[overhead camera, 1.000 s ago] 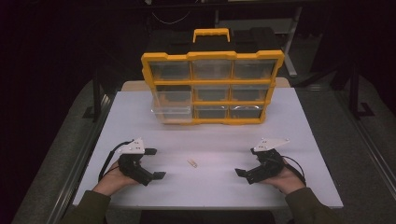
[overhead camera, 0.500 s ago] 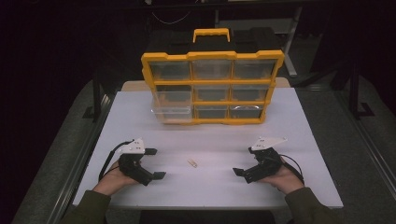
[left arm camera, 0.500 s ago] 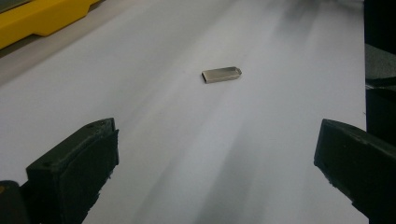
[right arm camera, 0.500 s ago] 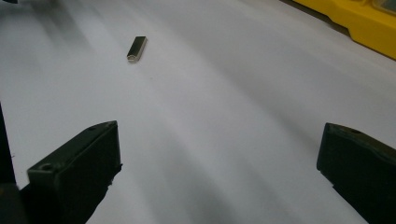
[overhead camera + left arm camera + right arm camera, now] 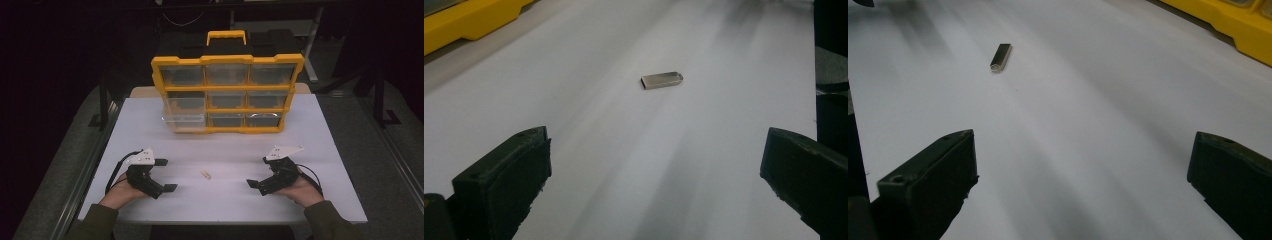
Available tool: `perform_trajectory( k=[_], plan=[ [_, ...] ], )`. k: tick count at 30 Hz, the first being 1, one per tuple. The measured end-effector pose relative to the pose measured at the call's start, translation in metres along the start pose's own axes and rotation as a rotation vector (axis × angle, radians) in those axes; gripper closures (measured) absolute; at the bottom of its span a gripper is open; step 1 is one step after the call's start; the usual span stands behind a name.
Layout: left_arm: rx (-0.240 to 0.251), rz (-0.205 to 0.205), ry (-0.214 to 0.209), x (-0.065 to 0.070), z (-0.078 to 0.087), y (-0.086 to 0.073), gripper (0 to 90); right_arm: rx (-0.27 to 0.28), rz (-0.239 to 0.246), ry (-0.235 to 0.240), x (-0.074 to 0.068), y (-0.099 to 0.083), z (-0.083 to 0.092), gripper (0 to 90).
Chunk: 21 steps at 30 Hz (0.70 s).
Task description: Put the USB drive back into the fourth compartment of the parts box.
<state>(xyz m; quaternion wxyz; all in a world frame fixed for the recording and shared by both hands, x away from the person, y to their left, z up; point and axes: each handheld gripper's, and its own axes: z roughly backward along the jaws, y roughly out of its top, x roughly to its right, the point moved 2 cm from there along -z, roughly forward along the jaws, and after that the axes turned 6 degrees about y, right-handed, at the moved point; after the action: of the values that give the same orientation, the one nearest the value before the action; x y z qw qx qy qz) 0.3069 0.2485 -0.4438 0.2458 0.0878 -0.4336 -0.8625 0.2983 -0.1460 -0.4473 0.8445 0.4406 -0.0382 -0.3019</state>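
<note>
Lying flat on the white table, a small metal USB stick sits in front of the yellow drawer organizer, well apart from it, toward the person's edge. Organizer stands upright at the far side of the table, black body behind, yellow handle on top, clear drawers in three rows. Bottom-left drawer sticks out a little from the frame.

Left gripper is in front of the organizer's left end, low over the table, held in the person's left hand. Its jaws stand wide apart, nothing between them. In the left gripper view the stick lies ahead of the jaws, free on the table, long side across the view, and the organizer's yellow corner shows at top left.

Right gripper is in front of the organizer's right end, also low over the table, held in the right hand. Jaws wide apart, empty. In the right gripper view the stick is ahead and off to the left, angled, and the organizer's yellow base runs along the top right.

Stick lies between the two grippers, touching neither, a bit nearer the left one. Grey plate on top of each gripper; black cable loops from each near the wrists. Green sleeves at the bottom edge of the high view.
</note>
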Motion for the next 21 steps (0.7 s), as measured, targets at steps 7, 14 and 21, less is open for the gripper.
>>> perform_trajectory(
  k=[7, 14, 21],
  plan=[
    [-0.003, 0.003, -0.005, 0.0, -0.001, 0.0, 0.0, -0.007, 0.006, 0.01, -0.001, 0.003, -0.005, 0.0],
    [0.003, -0.004, -0.01, 0.002, 0.0, 0.0, 0.0, -0.005, 0.006, 0.015, -0.001, 0.007, -0.007, 0.0],
    [0.002, 0.003, -0.01, 0.001, 0.0, 0.0, 0.0, -0.006, 0.005, 0.023, -0.002, 0.01, -0.01, 0.0]
  ],
)
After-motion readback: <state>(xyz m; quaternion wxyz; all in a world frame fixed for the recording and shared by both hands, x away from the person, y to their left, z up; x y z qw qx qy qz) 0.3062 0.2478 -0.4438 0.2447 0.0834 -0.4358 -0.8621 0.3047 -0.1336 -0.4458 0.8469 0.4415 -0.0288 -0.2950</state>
